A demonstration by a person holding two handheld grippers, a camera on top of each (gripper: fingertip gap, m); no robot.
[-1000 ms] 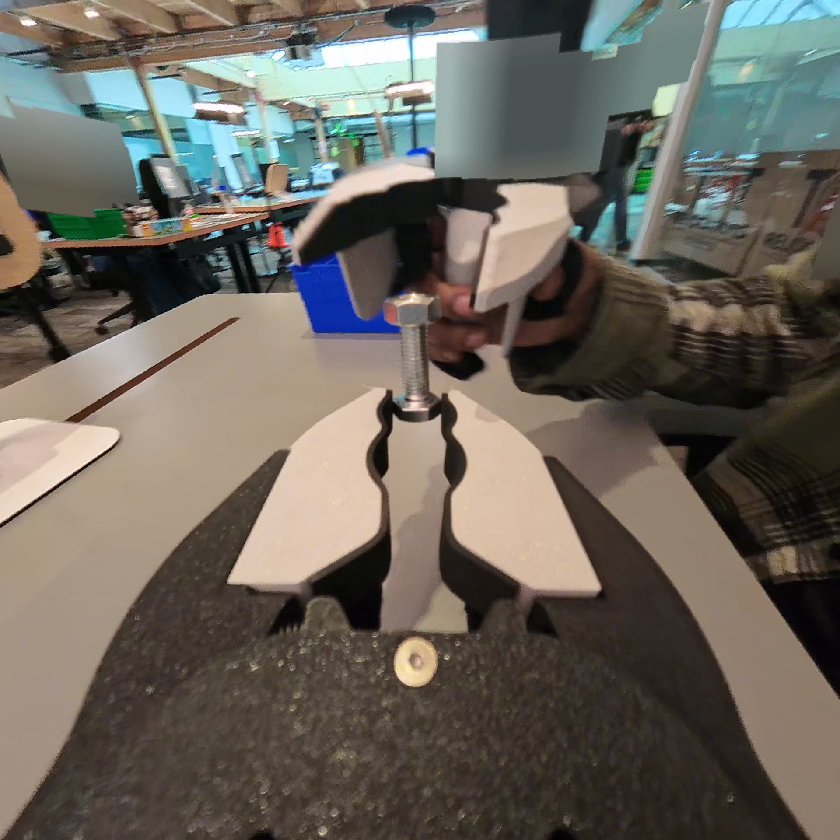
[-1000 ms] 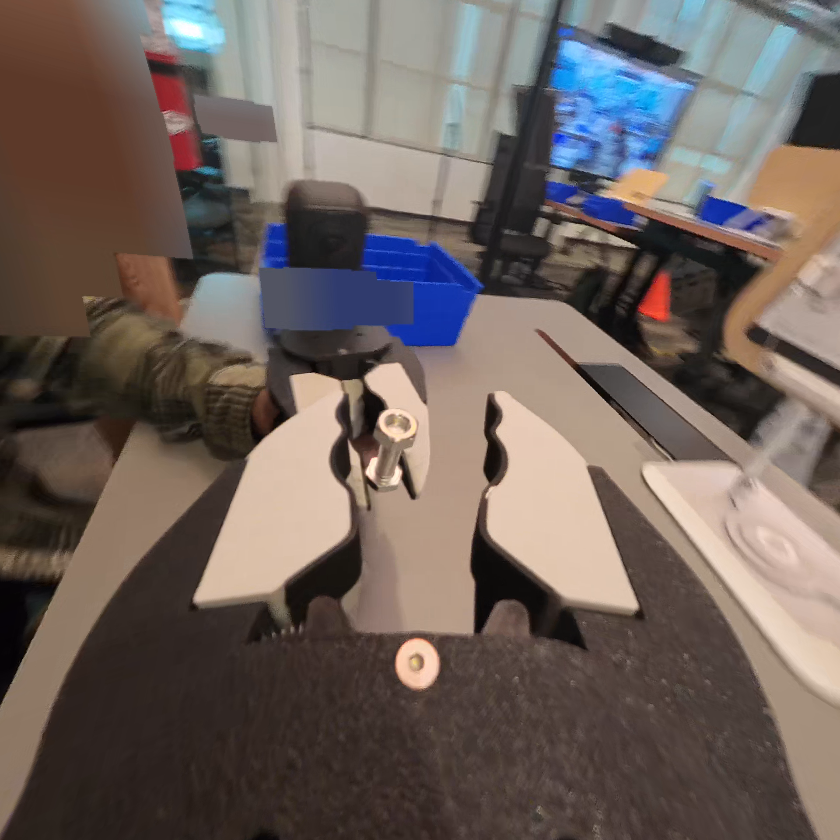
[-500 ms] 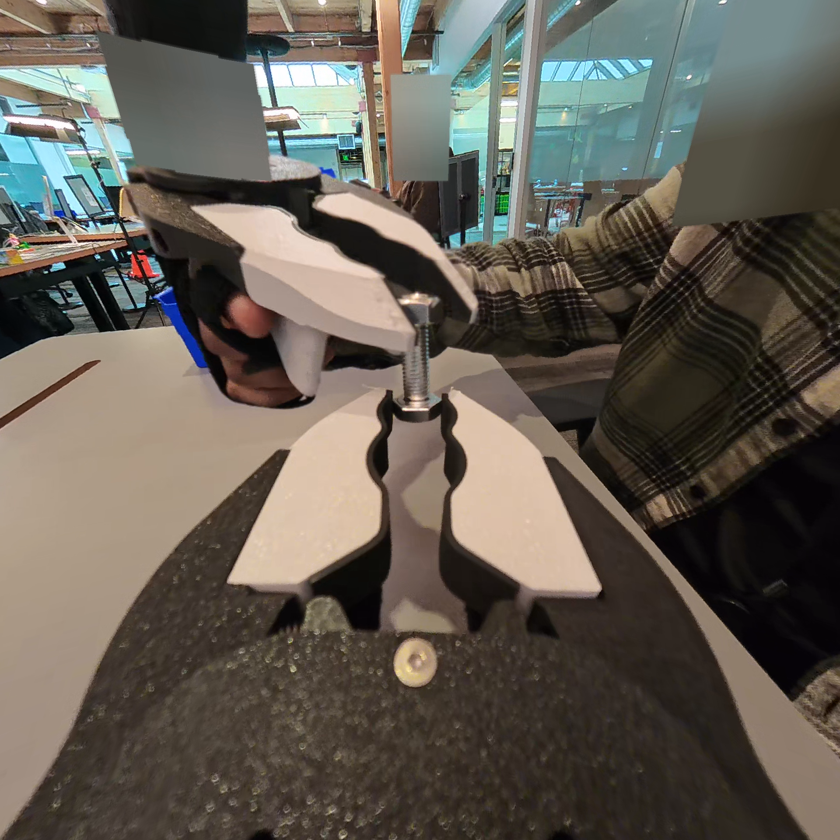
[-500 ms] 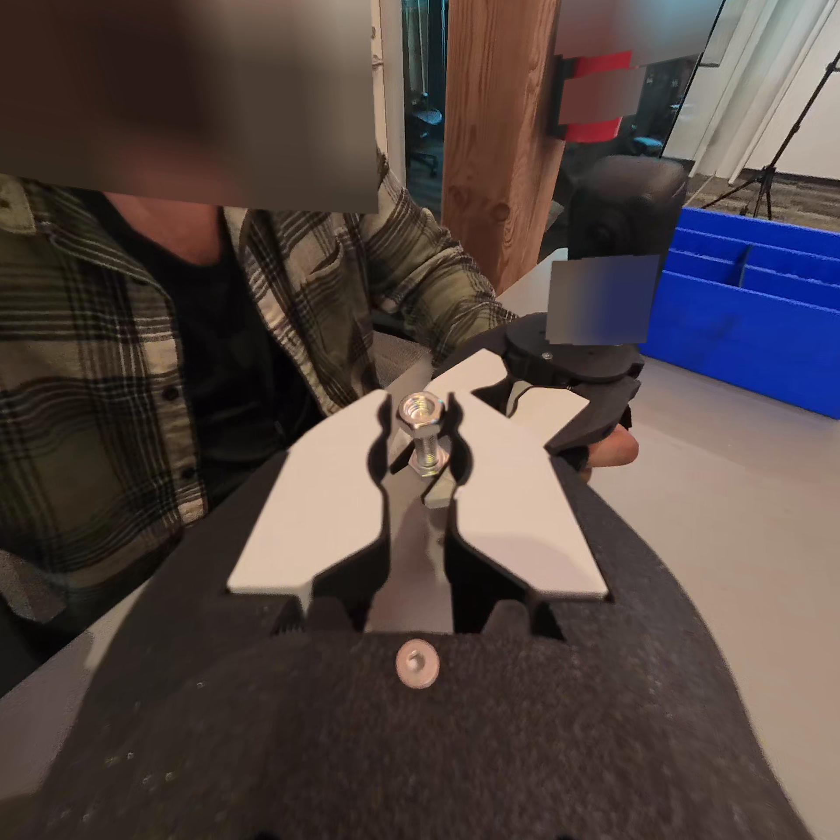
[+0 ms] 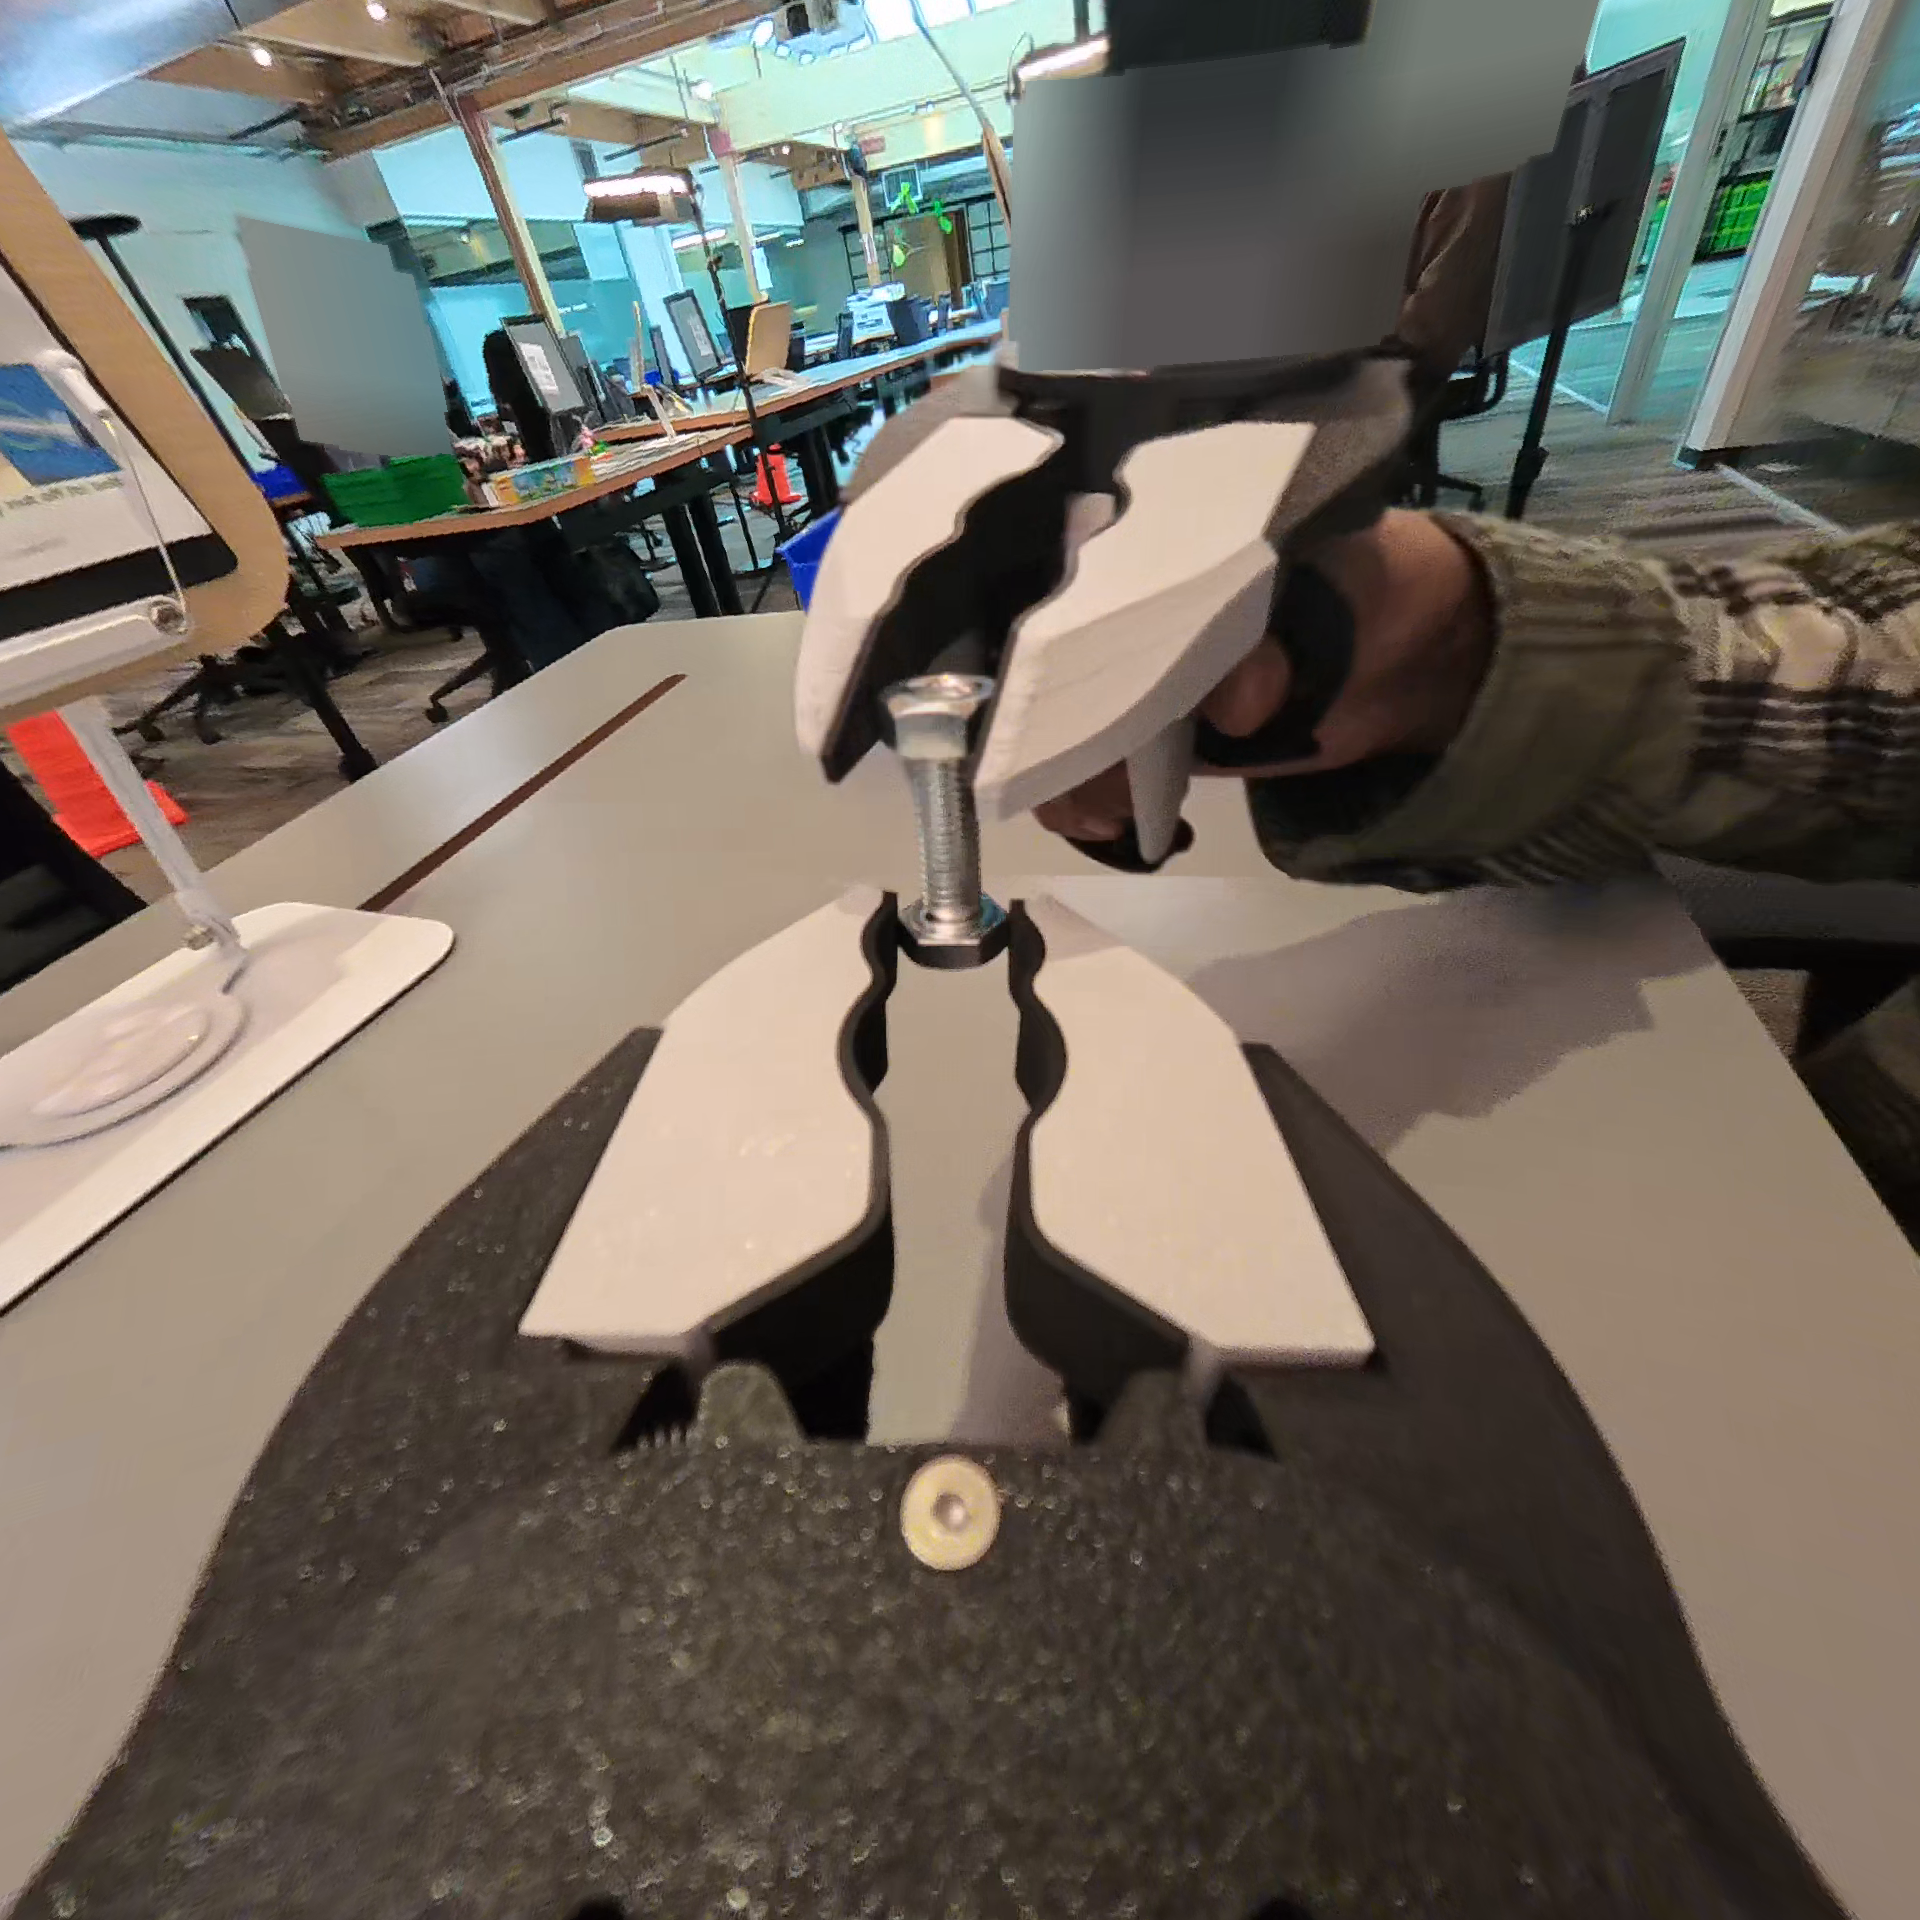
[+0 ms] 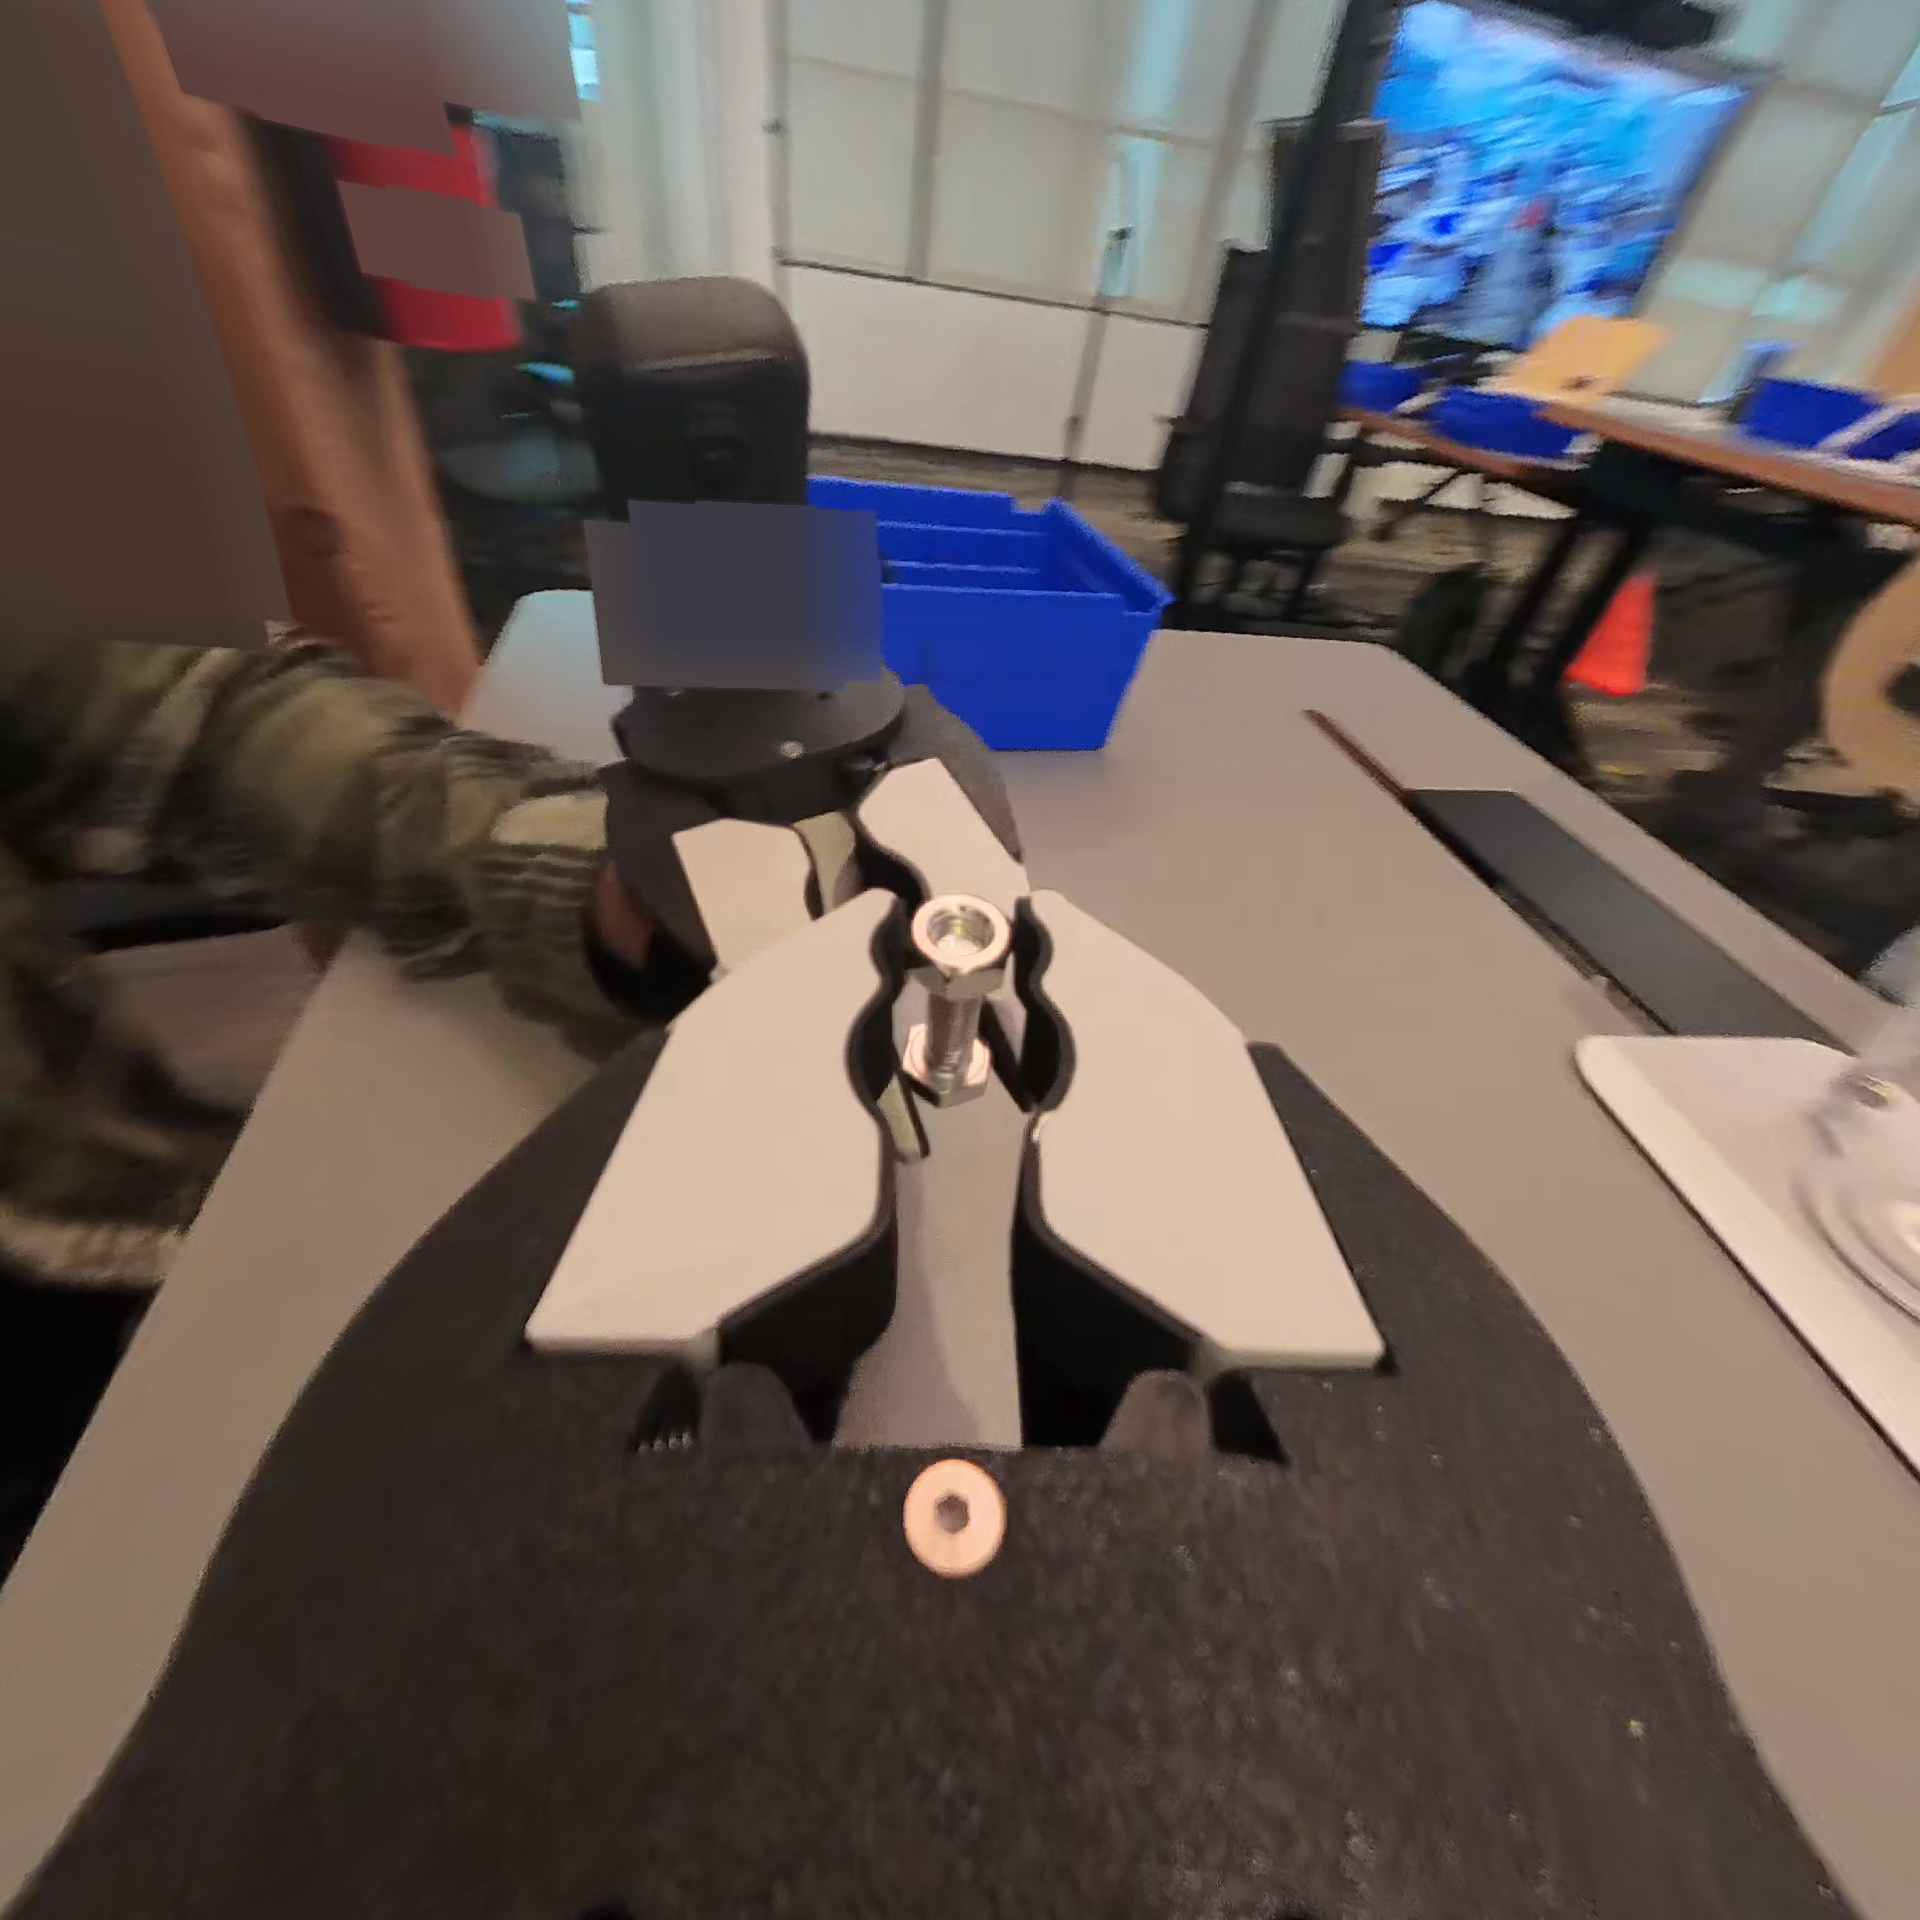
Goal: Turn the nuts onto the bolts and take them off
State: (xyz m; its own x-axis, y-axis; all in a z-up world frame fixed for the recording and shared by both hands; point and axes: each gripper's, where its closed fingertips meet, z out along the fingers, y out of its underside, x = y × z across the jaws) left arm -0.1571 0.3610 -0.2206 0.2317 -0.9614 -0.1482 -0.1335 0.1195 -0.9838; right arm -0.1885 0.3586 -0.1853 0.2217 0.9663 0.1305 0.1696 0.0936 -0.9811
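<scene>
Two grippers: left gripper point(image 5: 951, 925) clamps nut point(image 5: 951, 928); right gripper point(image 6: 961, 940) clamps bolt point(image 6: 951, 1023) head.
Axis: bolt upright, head above nut.

Open-plan office slash lab, basically

My grey bench point(image 5: 1455, 1195) sits among long desks with monitors point(image 5: 727, 416), office chairs point(image 5: 312, 665), glass partitions point(image 5: 1860, 260), blue parts bins point(image 6: 1018, 644), exposed timber ceiling beams point(image 5: 499, 208).

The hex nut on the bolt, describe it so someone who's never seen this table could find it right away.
Start at the grey table, where two sets of tongs meet over one upright silver bolt. The right tongs grip the bolt's head from above; the left tongs pinch the hex nut at the bolt's lower end. It is the flat six-sided ring around the threads, unlike the head on top.
</scene>
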